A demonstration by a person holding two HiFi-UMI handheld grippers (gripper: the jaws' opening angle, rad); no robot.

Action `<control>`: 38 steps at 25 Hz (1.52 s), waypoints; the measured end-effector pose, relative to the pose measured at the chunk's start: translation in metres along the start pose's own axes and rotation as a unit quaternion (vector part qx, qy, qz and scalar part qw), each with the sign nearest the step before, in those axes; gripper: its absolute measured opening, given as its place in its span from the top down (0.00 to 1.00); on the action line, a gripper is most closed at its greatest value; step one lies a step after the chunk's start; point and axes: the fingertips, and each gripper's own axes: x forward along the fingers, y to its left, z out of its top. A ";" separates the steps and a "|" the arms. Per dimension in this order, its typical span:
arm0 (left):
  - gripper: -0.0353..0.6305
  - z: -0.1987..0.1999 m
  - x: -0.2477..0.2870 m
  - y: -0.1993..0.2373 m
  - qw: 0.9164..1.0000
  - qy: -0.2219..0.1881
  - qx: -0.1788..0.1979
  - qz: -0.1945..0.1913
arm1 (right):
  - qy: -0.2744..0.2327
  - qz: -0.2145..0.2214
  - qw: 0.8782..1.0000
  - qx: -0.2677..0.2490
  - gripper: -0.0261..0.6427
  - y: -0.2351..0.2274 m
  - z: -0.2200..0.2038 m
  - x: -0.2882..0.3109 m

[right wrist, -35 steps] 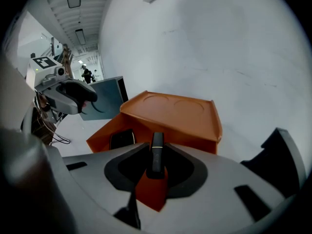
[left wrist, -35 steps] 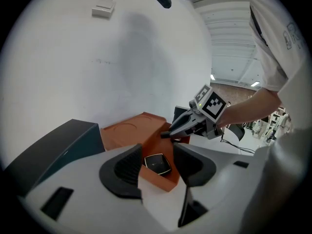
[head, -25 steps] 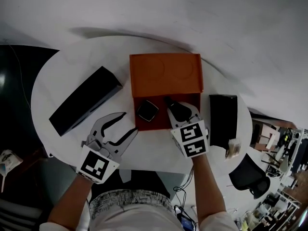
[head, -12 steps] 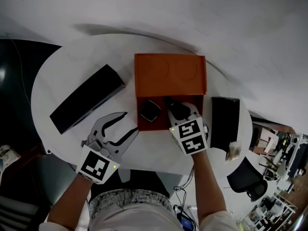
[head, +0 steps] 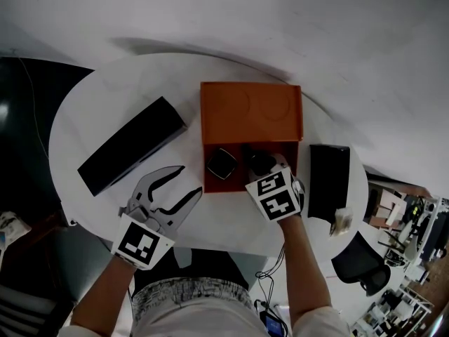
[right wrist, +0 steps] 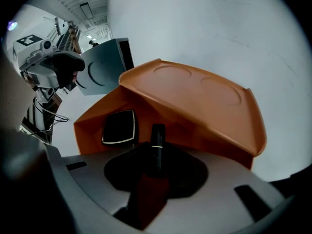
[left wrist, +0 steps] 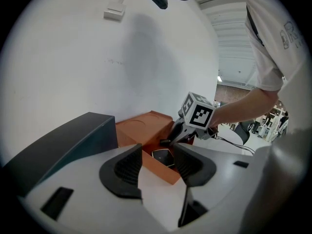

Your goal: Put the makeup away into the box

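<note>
Lipstick (right wrist: 156, 147) pinched by right gripper (head: 258, 161) inside orange box (head: 250, 111); left gripper (head: 184, 182) fingers (left wrist: 122, 167) spread.

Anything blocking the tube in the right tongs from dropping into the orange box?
Nothing visible. The right tongs grip the black tube over the open orange box; the black compact inside lies beside it, not under it.

Round white table (head: 77, 128) mid-frame. Beyond its far edge: plain white wall (left wrist: 73, 72), evenly lit. Left of the table: dark floor area (head: 21, 111). Right of it: black office chair (head: 365, 255), cluttered desks (head: 414, 223). Strip light (right wrist: 87, 8) on the ceiling above.
</note>
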 end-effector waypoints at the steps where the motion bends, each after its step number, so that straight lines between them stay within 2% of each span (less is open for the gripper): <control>1: 0.62 0.001 -0.001 0.000 1.000 0.000 0.001 0.000 | 0.003 0.000 1.000 -0.001 0.80 0.000 0.000 0.001; 12: 0.62 0.004 -0.008 -0.001 1.000 -0.007 0.002 0.001 | 0.013 0.004 1.000 0.002 0.79 0.002 -0.002 0.002; 16: 0.62 0.005 -0.010 -0.002 1.000 -0.006 0.007 0.000 | 0.006 0.003 1.000 0.007 0.75 0.001 -0.001 0.001; 27: 0.62 0.014 -0.017 -0.008 1.000 -0.006 0.025 -0.009 | -0.055 -0.010 0.997 0.044 0.75 0.001 0.007 -0.023; 38: 0.62 0.043 -0.042 -0.019 0.997 -0.029 0.069 -0.032 | -0.136 -0.064 0.986 0.078 0.76 0.012 0.022 -0.079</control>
